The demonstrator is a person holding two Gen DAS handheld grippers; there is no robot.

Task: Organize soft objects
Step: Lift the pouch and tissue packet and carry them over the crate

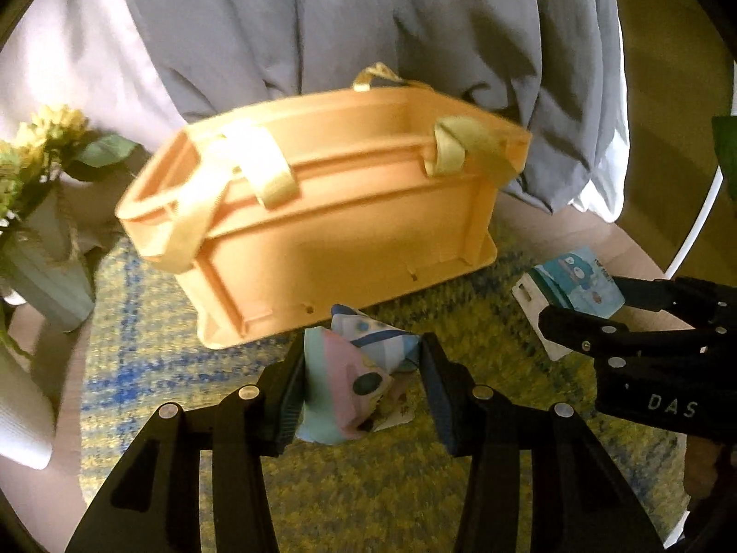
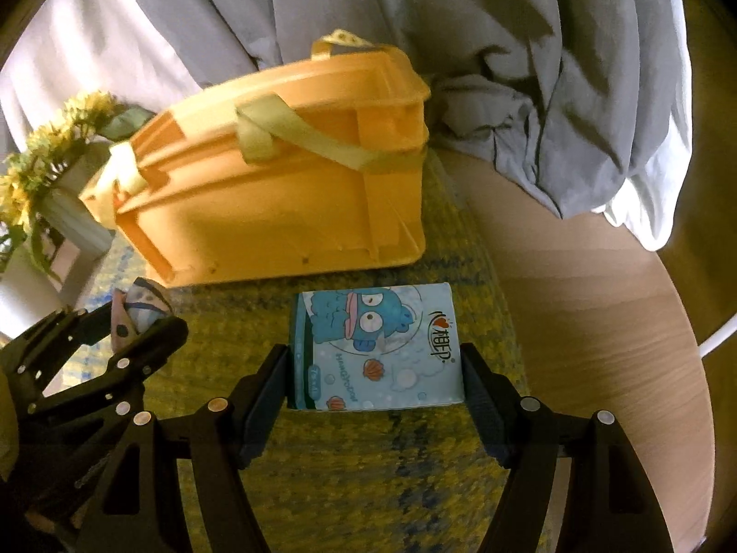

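My left gripper (image 1: pixel 364 345) is shut on a soft pastel patterned pouch (image 1: pixel 343 387), lifted just above the rug in front of the orange basket (image 1: pixel 322 239). The basket has yellow-green fabric handles, and its inside is hidden from here. My right gripper (image 2: pixel 375 355) is shut on a light blue tissue pack (image 2: pixel 377 350) printed with a blue cartoon fish, held flat between the pads. In the right wrist view the left gripper (image 2: pixel 133 322) and its pouch (image 2: pixel 143 306) show at the lower left. In the left wrist view the right gripper (image 1: pixel 580 318) and the tissue pack (image 1: pixel 580 279) are at the right.
The basket (image 2: pixel 276 212) stands on a yellow and blue rug (image 1: pixel 368 497) over a wooden floor (image 2: pixel 599 322). Grey bedding (image 1: pixel 368 23) hangs close behind it. A pale vase of yellow flowers (image 1: pixel 41 230) stands left of the basket.
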